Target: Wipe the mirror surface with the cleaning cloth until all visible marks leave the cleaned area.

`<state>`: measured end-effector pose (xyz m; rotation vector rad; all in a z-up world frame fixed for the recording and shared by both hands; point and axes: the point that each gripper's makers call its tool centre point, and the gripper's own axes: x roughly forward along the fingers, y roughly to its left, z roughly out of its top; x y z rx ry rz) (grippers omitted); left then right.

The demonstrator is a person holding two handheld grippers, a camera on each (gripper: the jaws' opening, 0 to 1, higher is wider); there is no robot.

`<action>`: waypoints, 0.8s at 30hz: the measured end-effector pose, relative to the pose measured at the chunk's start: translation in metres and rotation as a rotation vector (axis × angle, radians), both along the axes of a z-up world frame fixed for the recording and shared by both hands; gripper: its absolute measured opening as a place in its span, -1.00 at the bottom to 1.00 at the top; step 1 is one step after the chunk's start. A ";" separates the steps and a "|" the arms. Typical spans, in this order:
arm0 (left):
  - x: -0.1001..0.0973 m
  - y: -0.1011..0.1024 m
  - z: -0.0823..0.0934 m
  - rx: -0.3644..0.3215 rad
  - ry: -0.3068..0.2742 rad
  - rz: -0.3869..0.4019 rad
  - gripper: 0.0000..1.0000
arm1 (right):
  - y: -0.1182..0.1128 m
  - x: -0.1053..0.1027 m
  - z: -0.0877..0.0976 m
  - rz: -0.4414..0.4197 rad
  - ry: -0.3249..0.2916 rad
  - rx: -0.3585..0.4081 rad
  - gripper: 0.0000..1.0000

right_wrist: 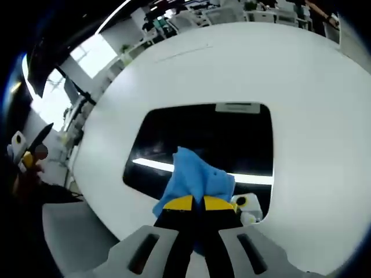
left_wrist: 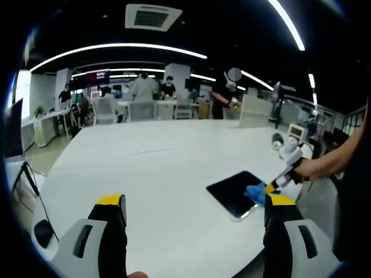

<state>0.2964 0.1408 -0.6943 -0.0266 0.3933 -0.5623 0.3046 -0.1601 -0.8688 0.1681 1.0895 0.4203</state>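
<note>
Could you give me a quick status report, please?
Right tongs shut on blue cloth, pressing the mirror. Left tongs open, hovering above white table. Nothing in the way.

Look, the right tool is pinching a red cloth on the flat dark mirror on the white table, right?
Not quite: the cloth is blue, not red. The right gripper view shows the right tool shut on the crumpled blue cleaning cloth, pressed on the flat dark rectangular mirror lying on the white table.

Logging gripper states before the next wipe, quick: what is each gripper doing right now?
Left gripper: open, holding nothing.
Right gripper: shut on the blue cleaning cloth, over the dark rectangular mirror.
</note>
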 end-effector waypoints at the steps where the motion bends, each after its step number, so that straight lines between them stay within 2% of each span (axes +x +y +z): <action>1: 0.000 0.000 0.000 0.001 0.001 0.000 0.99 | 0.003 0.000 0.000 0.001 0.000 0.002 -1.00; 24: -0.002 0.004 0.001 -0.005 -0.004 -0.001 0.99 | 0.068 0.001 -0.001 0.096 -0.008 0.009 -1.00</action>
